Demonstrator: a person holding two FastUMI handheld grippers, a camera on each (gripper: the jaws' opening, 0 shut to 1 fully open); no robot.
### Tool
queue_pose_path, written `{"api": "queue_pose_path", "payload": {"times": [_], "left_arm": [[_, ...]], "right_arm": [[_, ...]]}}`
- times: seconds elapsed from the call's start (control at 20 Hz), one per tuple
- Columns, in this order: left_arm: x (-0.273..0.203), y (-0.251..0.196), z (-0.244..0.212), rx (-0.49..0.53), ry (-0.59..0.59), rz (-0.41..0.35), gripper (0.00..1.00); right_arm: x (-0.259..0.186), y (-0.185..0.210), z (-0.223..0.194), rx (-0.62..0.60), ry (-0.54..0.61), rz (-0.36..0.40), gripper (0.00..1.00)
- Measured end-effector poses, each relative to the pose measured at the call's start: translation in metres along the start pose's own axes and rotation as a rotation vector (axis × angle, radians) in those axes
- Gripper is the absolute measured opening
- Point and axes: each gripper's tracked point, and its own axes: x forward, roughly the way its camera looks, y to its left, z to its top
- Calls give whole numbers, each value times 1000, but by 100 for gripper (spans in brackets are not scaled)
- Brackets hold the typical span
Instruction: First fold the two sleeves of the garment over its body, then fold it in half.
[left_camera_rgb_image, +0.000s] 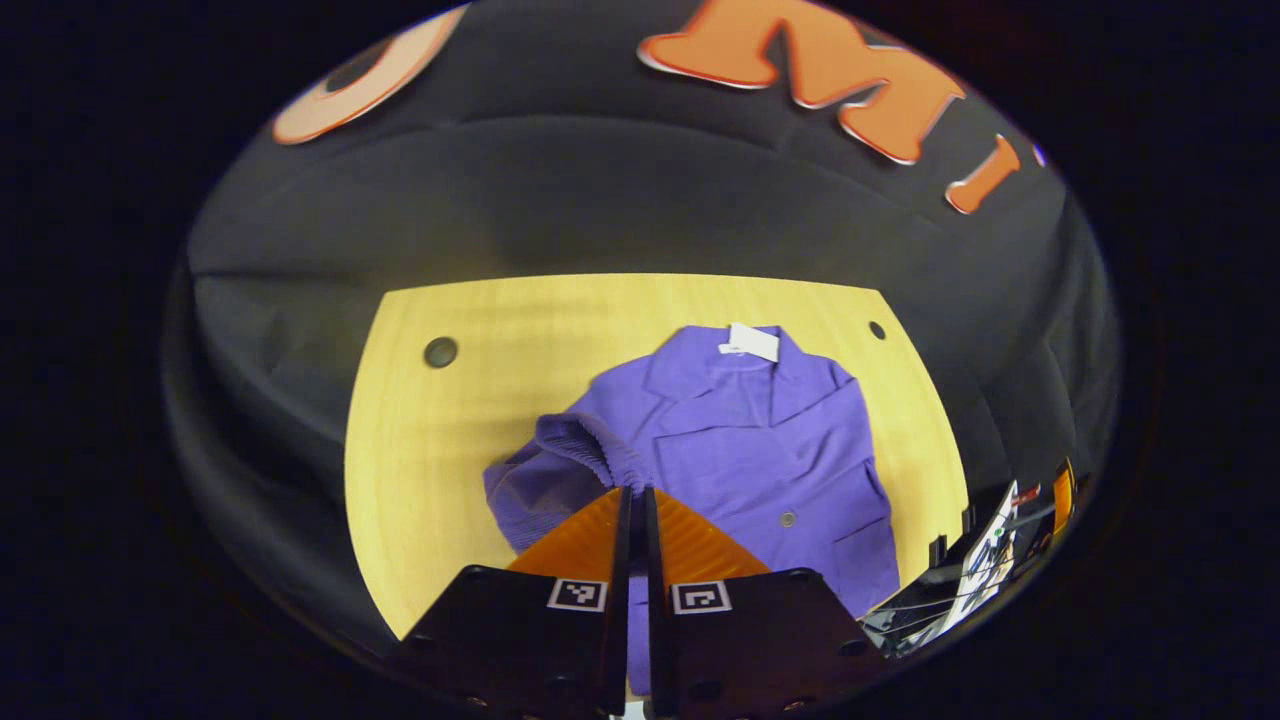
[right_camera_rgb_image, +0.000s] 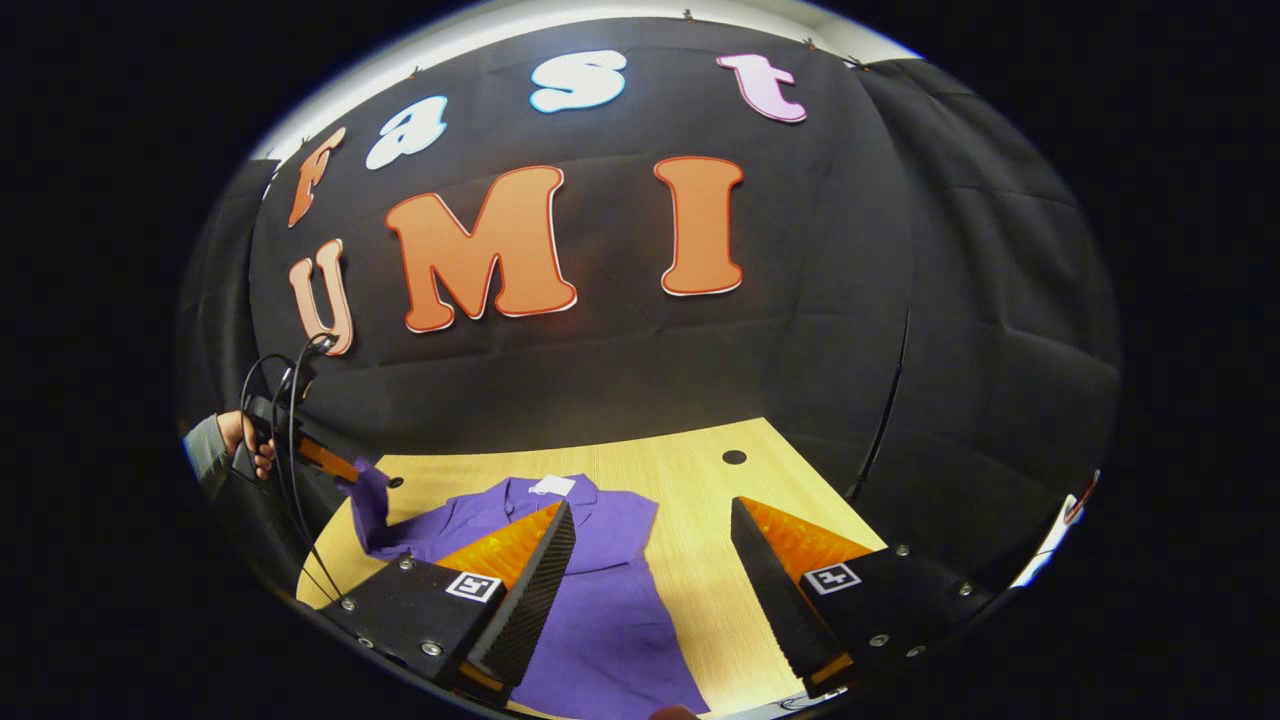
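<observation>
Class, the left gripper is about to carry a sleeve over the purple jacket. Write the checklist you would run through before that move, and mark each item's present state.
1. Left gripper shut on the sleeve: ok, fingers closed on the cuff.
2. Sleeve lifted off the table: ok, in the right gripper view.
3. Right gripper free of cloth: ok, open.
4. Jacket body lying flat: ok.
5. Other sleeve already folded: cannot tell.

One garment (left_camera_rgb_image: 760, 450) — one table (left_camera_rgb_image: 450, 420) — two claws (left_camera_rgb_image: 637, 495) (right_camera_rgb_image: 650, 515).
</observation>
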Motion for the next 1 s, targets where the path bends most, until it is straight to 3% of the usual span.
{"api": "queue_pose_path", "payload": {"times": [0.15,0.55,1.0], "left_arm": [[18,-55,22,81,16,-22,10],[73,-186,53,173,44,-113,10],[133,-275,51,216,82,-143,10]], "right_arm": [[-14,-18,-7,25,-1,-17,94],[-38,-64,-29,134,12,-80,94],[-45,-106,-48,224,33,-136,94]]}}
